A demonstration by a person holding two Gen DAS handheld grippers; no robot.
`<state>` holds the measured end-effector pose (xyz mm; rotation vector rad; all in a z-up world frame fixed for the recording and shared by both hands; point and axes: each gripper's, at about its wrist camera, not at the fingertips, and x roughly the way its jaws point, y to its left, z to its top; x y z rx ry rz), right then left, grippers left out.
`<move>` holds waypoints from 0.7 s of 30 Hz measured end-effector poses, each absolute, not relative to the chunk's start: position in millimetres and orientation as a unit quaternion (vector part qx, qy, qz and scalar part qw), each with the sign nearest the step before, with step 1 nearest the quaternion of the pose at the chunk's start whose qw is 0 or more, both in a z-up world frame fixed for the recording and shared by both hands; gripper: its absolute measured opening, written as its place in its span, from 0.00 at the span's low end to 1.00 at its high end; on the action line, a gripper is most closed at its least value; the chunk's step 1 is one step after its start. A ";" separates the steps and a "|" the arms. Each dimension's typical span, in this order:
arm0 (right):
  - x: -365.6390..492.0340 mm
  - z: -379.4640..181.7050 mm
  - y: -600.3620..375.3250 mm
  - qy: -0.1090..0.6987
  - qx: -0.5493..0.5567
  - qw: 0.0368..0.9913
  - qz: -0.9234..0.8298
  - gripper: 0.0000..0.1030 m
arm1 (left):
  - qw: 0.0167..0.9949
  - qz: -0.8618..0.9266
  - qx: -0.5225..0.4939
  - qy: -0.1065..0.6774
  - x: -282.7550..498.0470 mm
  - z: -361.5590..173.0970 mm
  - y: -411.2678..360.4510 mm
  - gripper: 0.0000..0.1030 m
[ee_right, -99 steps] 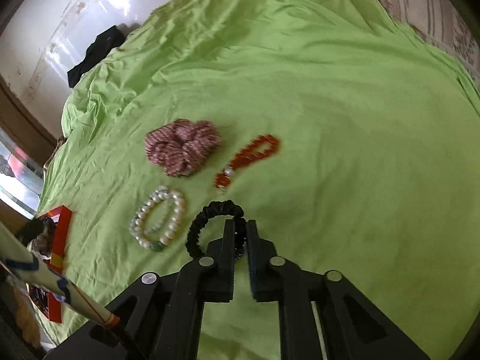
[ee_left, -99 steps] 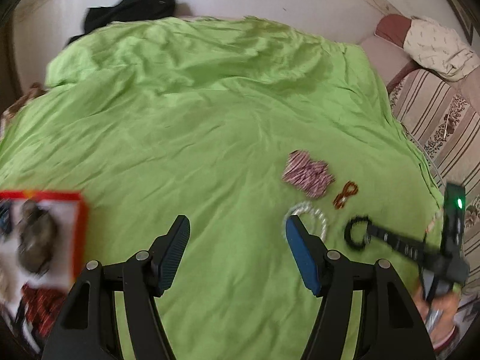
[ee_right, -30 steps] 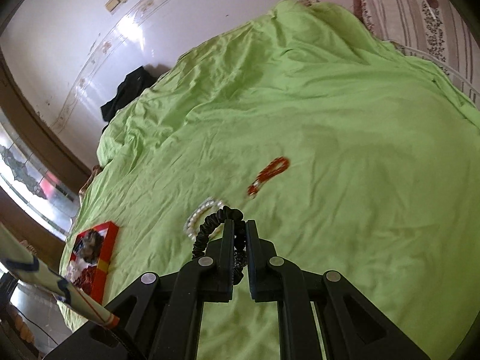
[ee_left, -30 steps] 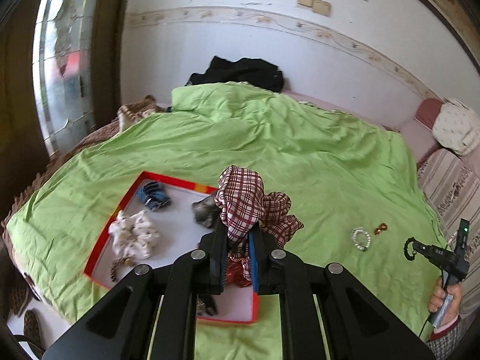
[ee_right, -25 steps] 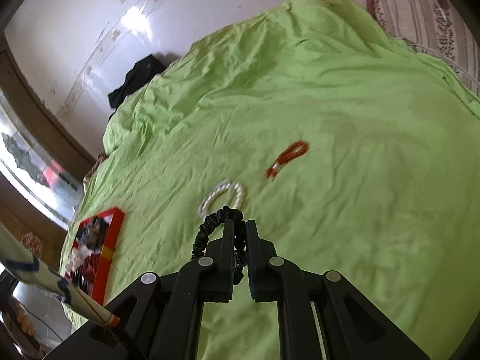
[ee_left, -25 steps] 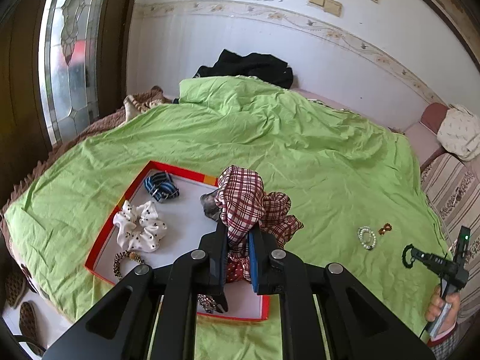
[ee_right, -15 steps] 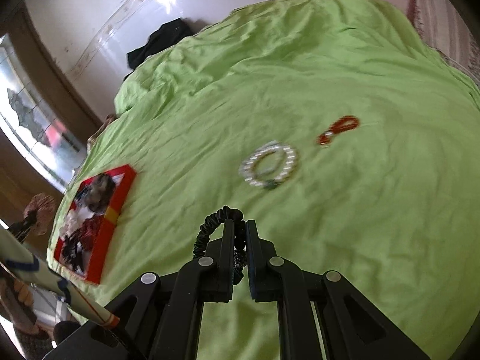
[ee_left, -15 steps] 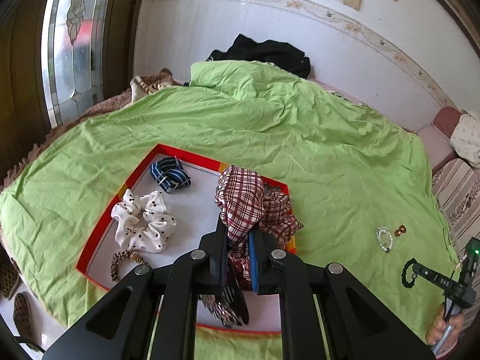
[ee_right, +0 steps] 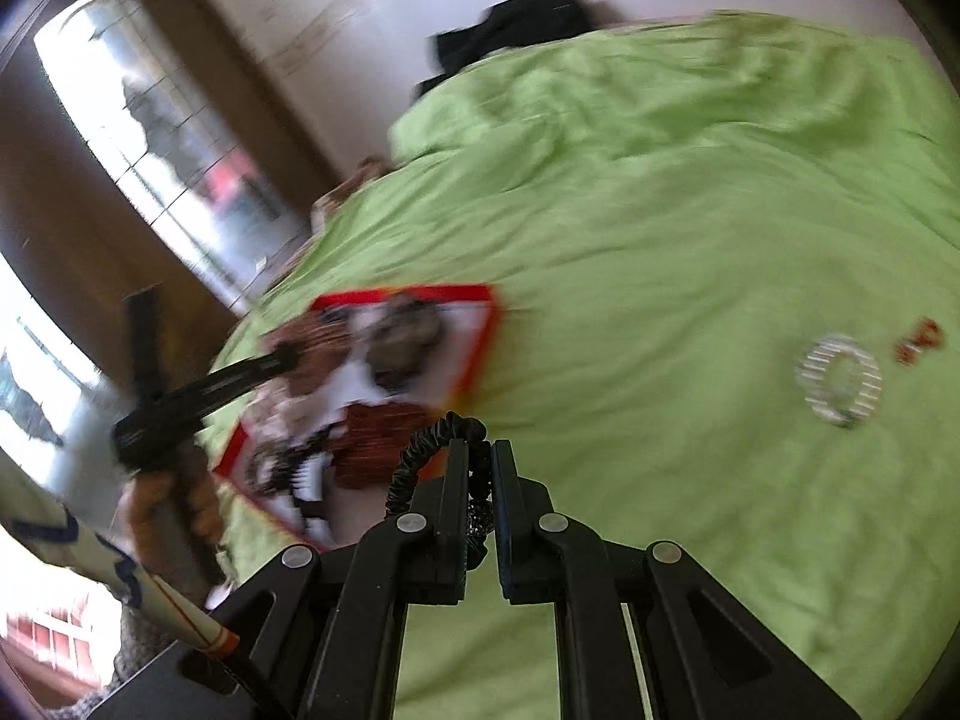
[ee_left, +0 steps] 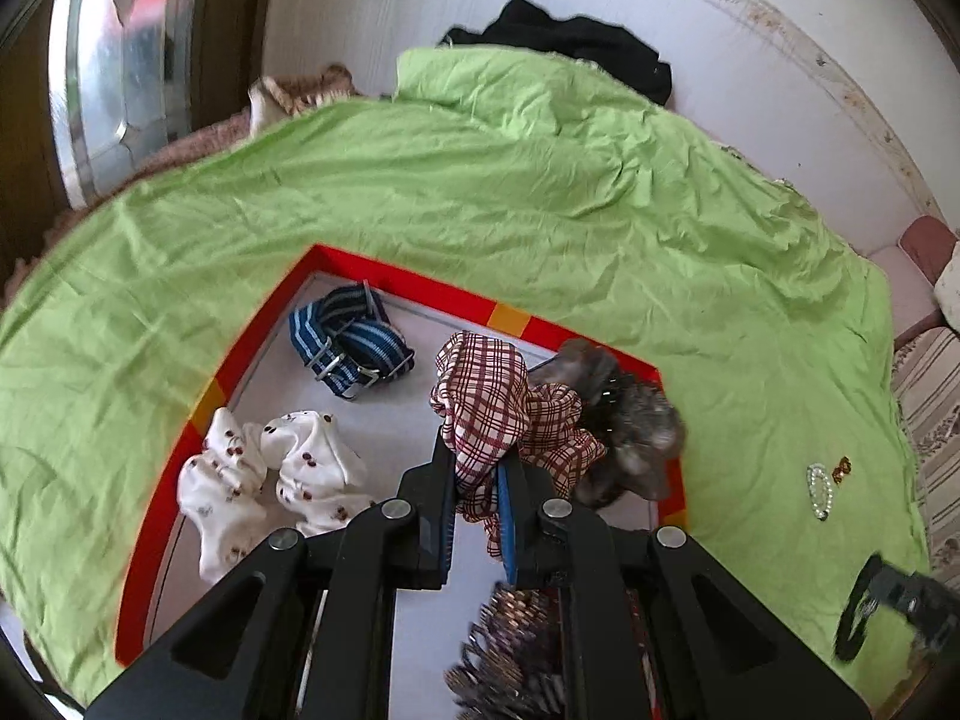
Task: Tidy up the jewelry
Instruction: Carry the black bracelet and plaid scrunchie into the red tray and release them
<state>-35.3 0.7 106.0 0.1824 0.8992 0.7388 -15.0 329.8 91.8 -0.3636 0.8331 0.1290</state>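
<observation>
Plaid scrunchie (ee_left: pixel 486 414): clamped in closed left hand-held gripper (ee_left: pixel 474 516) above red tray (ee_left: pixel 420 285). Lower onto bare tray floor, then release. Black scrunchie (ee_right: pixel 429 456): pinched in closed right hand-held gripper (ee_right: pixel 480 504); bring over tray.

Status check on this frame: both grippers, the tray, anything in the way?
Left gripper shut on red plaid fabric scrunchie above red-rimmed tray. Right gripper shut on black coiled hair tie. White bead bracelet on green sheet. Nothing blocking.
</observation>
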 end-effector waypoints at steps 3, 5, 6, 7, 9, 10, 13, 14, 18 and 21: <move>-41.4 105.5 47.1 0.432 0.072 0.812 0.386 0.08 | 0.886 0.050 -0.195 0.417 -4.4 78.8 345.2 0.11; -47.8 103.3 77.4 0.436 0.060 0.799 0.411 0.08 | 0.881 0.051 -0.205 0.424 0.4 70.6 353.0 0.11; -50.0 101.7 88.6 0.438 0.056 0.793 0.419 0.08 | 0.879 0.049 -0.204 0.429 3.3 67.6 355.3 0.11; -53.8 98.8 105.1 0.441 0.050 0.786 0.431 0.08 | 0.876 0.048 -0.205 0.433 5.4 64.7 357.5 0.11; -57.9 94.5 124.6 0.445 0.041 0.777 0.443 0.08 | 0.872 0.051 -0.208 0.440 8.1 59.3 362.6 0.12; -60.1 91.3 135.7 0.446 0.035 0.774 0.448 0.08 | 0.870 0.052 -0.209 0.443 8.9 57.0 364.8 0.12; -62.4 80.8 162.0 0.453 0.018 0.766 0.456 0.08 | 0.866 0.047 -0.219 0.446 8.3 54.9 371.7 0.13; -63.1 76.5 170.2 0.455 0.014 0.763 0.459 0.08 | 0.866 0.041 -0.223 0.446 6.2 56.2 373.2 0.13; -62.7 62.7 183.4 0.461 0.002 0.759 0.460 0.08 | 0.870 0.016 -0.226 0.439 -2.1 65.8 374.5 0.26; -60.7 52.6 189.8 0.467 -0.006 0.757 0.458 0.08 | 0.874 -0.004 -0.225 0.430 -9.9 74.1 375.5 0.35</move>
